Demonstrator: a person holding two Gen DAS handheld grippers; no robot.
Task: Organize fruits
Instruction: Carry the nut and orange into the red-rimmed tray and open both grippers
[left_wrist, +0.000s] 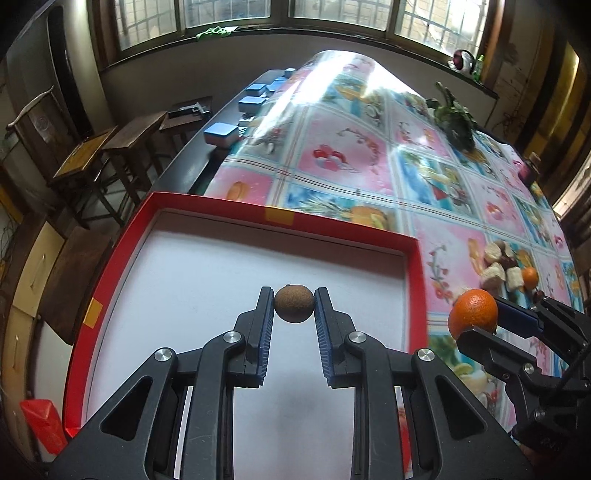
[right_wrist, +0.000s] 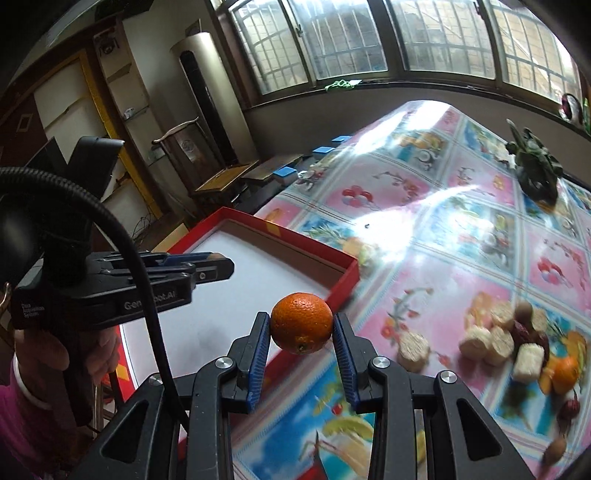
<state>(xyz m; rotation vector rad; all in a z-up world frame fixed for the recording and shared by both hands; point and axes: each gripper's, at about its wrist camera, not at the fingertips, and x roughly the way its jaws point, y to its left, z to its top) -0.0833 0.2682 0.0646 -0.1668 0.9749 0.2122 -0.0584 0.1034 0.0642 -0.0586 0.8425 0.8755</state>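
Both wrist views look forward, close above the shared red tray (left_wrist: 413, 258) and tablecloth (right_wrist: 461, 236).

Right gripper (right_wrist: 301, 325) clamped on round orange tangerine (right_wrist: 301, 322), red-walled cardboard tray with white floor (right_wrist: 343, 280) at ten o'clock, left gripper (right_wrist: 218, 264) above it, pale cut fruit chunks (right_wrist: 491, 341) at three o'clock
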